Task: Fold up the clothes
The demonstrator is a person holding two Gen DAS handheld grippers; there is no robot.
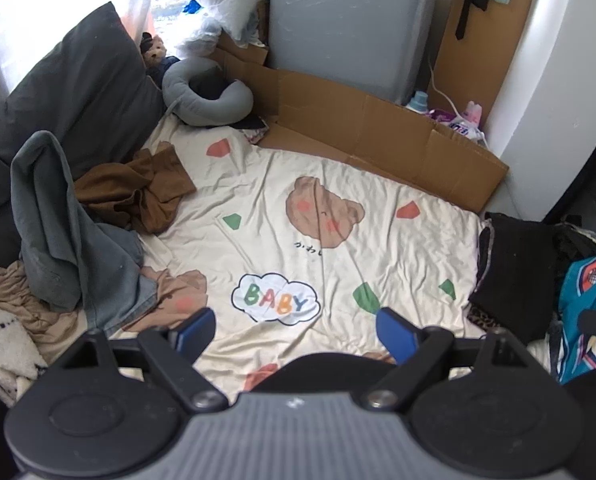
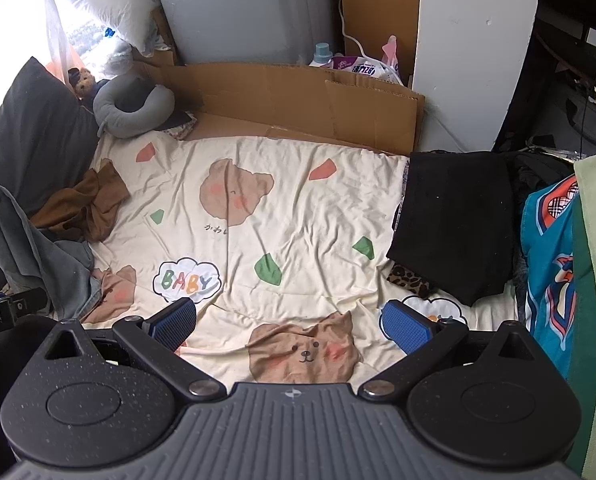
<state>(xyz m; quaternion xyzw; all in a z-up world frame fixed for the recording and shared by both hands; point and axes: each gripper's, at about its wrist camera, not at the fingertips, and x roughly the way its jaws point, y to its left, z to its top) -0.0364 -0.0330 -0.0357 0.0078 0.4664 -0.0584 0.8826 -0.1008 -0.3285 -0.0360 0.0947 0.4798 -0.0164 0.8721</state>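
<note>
Left wrist view: the left gripper (image 1: 293, 330) hangs above the cream bear-print sheet (image 1: 378, 240) with its blue pads spread wide and nothing between them. The unfolded clothes lie in a heap at the sheet's left edge: a brown garment (image 1: 137, 190) crumpled on the sheet, a grey-blue garment (image 1: 69, 236) draped beside and partly over it, and a tan garment (image 1: 13, 292) nearer the camera. A folded black garment (image 1: 518, 268) sits at the right edge. The step in hand looks like choosing the next piece; the brown one seems the easiest pick, being free on top with an edge lying open on the sheet. Right wrist view: the right gripper (image 2: 289, 326) also hovers over the sheet (image 2: 318, 216), pads wide apart and empty, above a bear face. The brown garment (image 2: 85, 204) and grey-blue garment (image 2: 29, 240) are well to its left; the black stack (image 2: 454, 224) rests on a leopard-print piece (image 2: 410, 280) to its right. To do the step well, the left claw would best pinch a single layer at a hem or shoulder, not a bunch, and drag it to the bare middle of the sheet, where the right claw can take the opposite corner and spread it flat before any fold. Risk: the grey-blue piece may come along.
</note>
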